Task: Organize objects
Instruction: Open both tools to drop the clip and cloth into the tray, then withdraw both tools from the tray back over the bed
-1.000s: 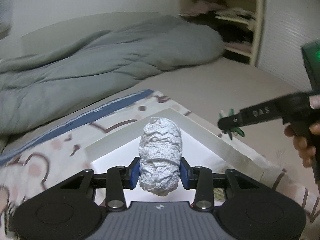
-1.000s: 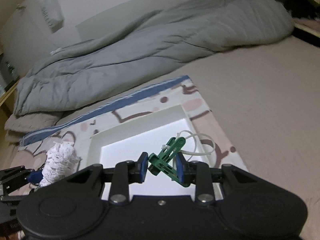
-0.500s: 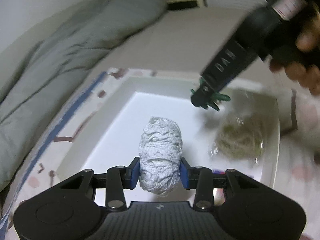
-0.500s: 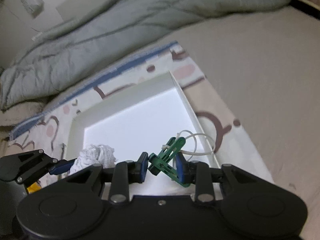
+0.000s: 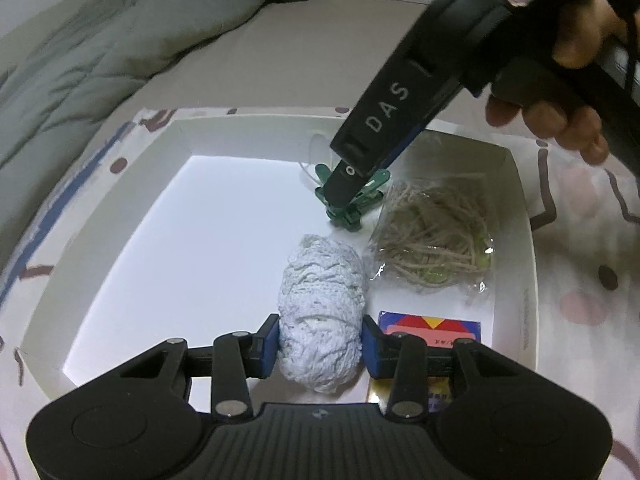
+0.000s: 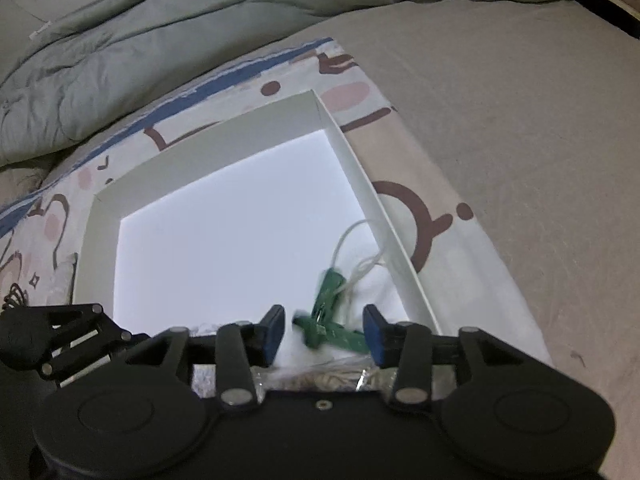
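Now both loads are over the white box [image 5: 516, 248] on the bed. Between the left gripper's [image 5: 320, 346] clenched jaws sits the white yarn ball [image 5: 322, 312], low over the box floor. The right gripper [image 6: 324, 330] has spread jaws; the green clip [image 6: 326, 320] lies loose between them. Next, likely: release the ball beside the clip.

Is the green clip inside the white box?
Yes. The green clip lies inside the white box, between the right gripper's spread fingers.

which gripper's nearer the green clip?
Right. The right gripper is open around the green clip in the white box; the left gripper sits nearer the camera, shut on the white yarn ball.
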Demonstrator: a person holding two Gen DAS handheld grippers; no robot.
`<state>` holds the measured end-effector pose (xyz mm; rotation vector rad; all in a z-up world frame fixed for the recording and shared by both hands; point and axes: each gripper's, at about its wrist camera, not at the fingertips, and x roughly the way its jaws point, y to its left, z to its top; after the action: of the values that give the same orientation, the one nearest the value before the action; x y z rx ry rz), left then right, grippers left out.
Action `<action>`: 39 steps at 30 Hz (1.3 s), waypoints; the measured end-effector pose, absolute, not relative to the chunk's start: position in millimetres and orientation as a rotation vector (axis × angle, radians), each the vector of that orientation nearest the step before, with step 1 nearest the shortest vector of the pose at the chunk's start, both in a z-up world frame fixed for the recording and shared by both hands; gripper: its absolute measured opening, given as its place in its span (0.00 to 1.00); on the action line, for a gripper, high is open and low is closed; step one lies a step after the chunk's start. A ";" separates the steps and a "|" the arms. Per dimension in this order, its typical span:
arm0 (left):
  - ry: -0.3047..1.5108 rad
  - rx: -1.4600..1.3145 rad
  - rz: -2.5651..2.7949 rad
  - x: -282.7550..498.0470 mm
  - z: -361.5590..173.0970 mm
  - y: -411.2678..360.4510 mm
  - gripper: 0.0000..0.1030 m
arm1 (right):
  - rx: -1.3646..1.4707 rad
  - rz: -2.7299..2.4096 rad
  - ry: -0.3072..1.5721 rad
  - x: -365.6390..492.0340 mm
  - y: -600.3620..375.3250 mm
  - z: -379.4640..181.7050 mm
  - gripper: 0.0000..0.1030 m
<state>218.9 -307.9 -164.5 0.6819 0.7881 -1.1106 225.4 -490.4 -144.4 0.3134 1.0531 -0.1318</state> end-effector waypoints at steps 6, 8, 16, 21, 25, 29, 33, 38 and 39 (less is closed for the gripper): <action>0.832 0.611 -1.081 227.8 -155.8 -311.1 0.57 | 0.327 -0.145 1.047 222.9 -491.1 -139.9 0.54; 0.830 0.597 -1.074 229.0 -151.7 -313.0 0.63 | 0.333 -0.144 1.045 221.8 -491.4 -138.4 0.55; 0.858 0.496 -1.012 229.1 -130.2 -308.1 0.68 | 0.328 -0.144 1.022 214.8 -493.5 -127.4 0.57; 0.856 0.421 -0.946 223.2 -107.6 -295.0 0.69 | 0.307 -0.132 0.985 205.5 -489.2 -113.5 0.58; 0.847 0.391 -0.852 218.0 -90.5 -280.8 0.73 | 0.265 -0.130 0.943 194.7 -482.2 -95.6 0.59; 0.839 0.331 -0.771 210.8 -73.8 -262.8 0.80 | 0.216 -0.110 0.903 180.6 -473.4 -78.3 0.60; 0.838 0.317 -0.687 201.7 -63.6 -246.4 0.88 | 0.187 -0.095 0.874 164.7 -466.4 -65.5 0.63; 0.853 0.263 -0.608 189.2 -53.4 -227.2 0.92 | 0.153 -0.064 0.847 145.1 -458.3 -52.5 0.69; 0.859 0.251 -0.598 186.3 -51.1 -224.3 0.92 | 0.150 -0.064 0.840 140.6 -457.5 -49.3 0.73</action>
<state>186.3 -224.3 -51.1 0.2508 0.8589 -0.5978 140.6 -457.5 -49.3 0.1497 0.8401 -0.0637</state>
